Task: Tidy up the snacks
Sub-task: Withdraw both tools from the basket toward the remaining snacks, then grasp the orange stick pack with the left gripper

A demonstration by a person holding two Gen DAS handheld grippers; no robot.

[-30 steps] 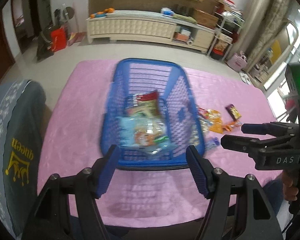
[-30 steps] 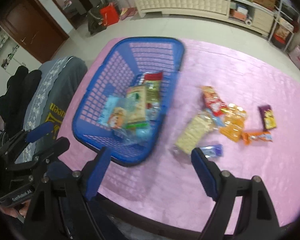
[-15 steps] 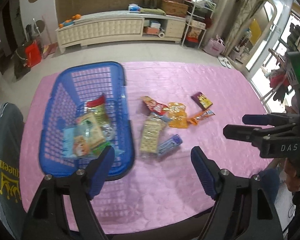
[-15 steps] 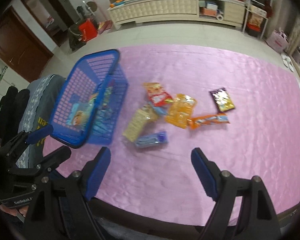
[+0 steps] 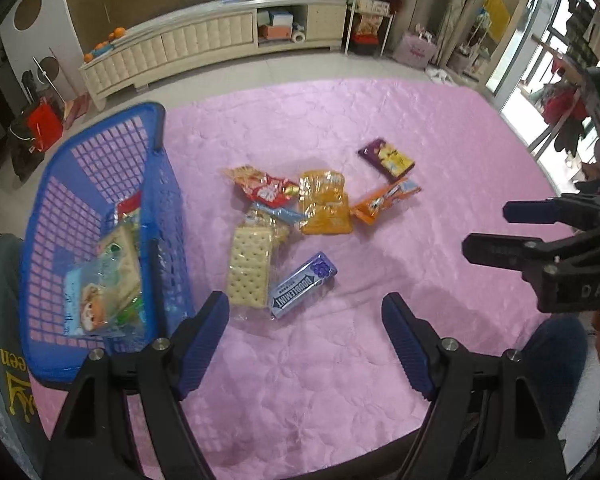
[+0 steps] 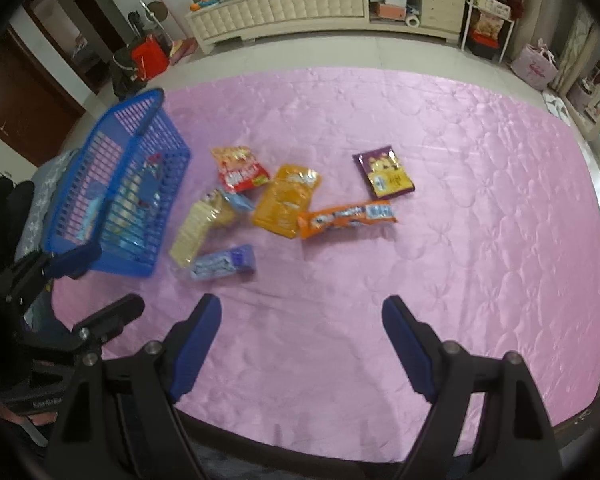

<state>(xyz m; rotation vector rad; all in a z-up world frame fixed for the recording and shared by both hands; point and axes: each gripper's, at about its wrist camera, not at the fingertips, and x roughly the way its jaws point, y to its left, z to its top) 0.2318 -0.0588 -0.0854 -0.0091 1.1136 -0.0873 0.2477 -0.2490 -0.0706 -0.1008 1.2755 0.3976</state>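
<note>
A blue basket (image 5: 160, 184) (image 6: 100, 152) stands at the table's left and holds several snack packs (image 5: 104, 276). Loose snacks lie on the pink cloth to its right: a cracker pack (image 5: 249, 266) (image 6: 194, 228), a blue gum pack (image 5: 303, 285) (image 6: 224, 263), a red bag (image 5: 266, 188) (image 6: 240, 170), a yellow bag (image 5: 325, 203) (image 6: 286, 200), an orange bar (image 5: 386, 198) (image 6: 346, 215) and a purple pack (image 5: 386, 157) (image 6: 383, 172). My left gripper (image 5: 306, 322) is open and empty, near the gum pack. My right gripper (image 6: 302, 322) is open and empty above the front of the table.
A pink quilted cloth (image 6: 480, 200) covers the table. A grey chair back (image 5: 4, 380) stands at the left, beside the basket. A white low cabinet (image 6: 320, 4) runs along the far wall. The right gripper also shows in the left wrist view (image 5: 496, 232).
Both views have swung right, away from the basket and toward the loose snacks. Both grippers stay open and empty.
</note>
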